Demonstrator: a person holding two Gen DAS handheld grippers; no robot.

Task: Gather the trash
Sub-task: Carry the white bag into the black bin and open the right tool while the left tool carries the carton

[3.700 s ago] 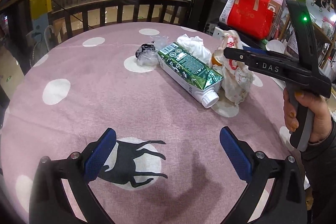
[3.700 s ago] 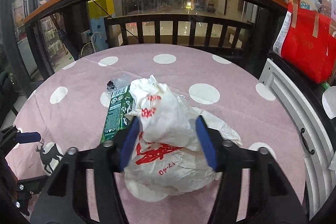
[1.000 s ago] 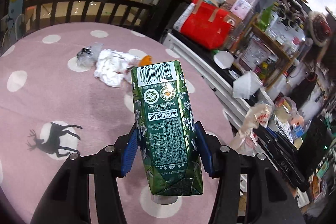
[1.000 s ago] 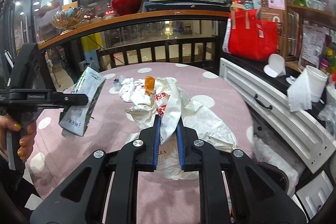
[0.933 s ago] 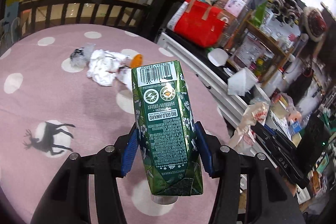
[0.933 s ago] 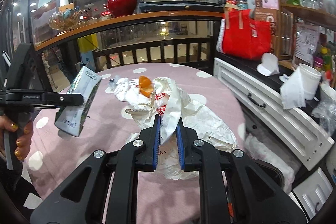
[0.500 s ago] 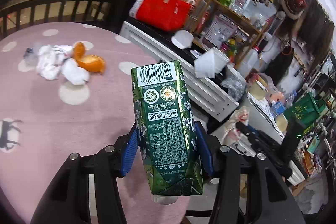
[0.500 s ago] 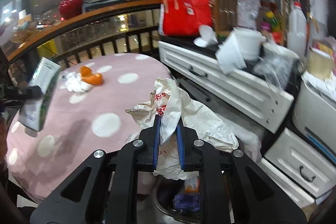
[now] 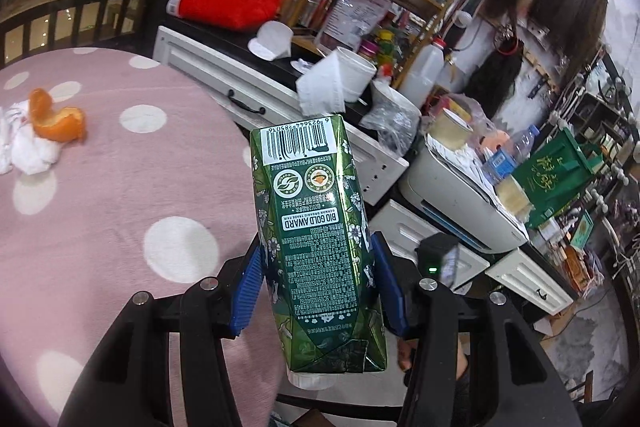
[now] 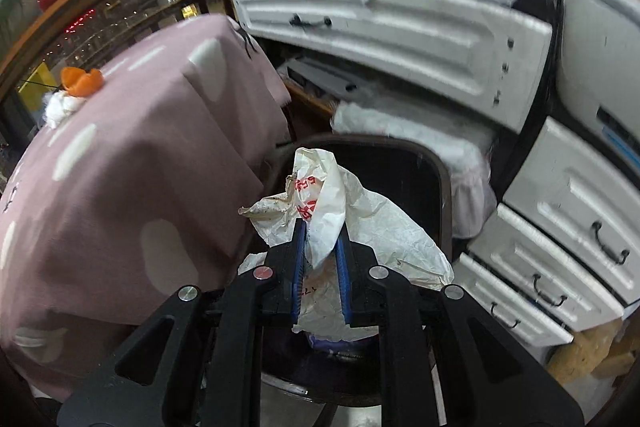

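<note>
Both hands have swung off to the side of the worktop (image 9: 80, 195) in the last second. A second ago the pink cloth filled most of both views. Now its edge shows, with white drawers (image 10: 400, 27) and a dark bin (image 10: 436, 179) next to it. So the trash is being carried away from the worktop to be thrown out, I think.

The left hand-held gripper (image 9: 316, 287) is partly open, and its blue pads press on both sides of the green carton (image 9: 316, 219). The carton stands up between the pads with its cap end down near the gripper. It hangs over the worktop's edge, not over the bin yet as far as I can tell. Far off on the left of the cloth lie an orange peel (image 9: 60, 121) and white tissue (image 9: 28, 151). They are well apart from the gripper and still need picking up.

The right hand-held gripper (image 10: 322, 271) is almost shut and pinches a fold of the white bag (image 10: 360, 223). The bag puffs out past the pads and hangs just over the bin's mouth. The bin sits right under and ahead of this gripper. Letting go here would likely drop the bag in.
</note>
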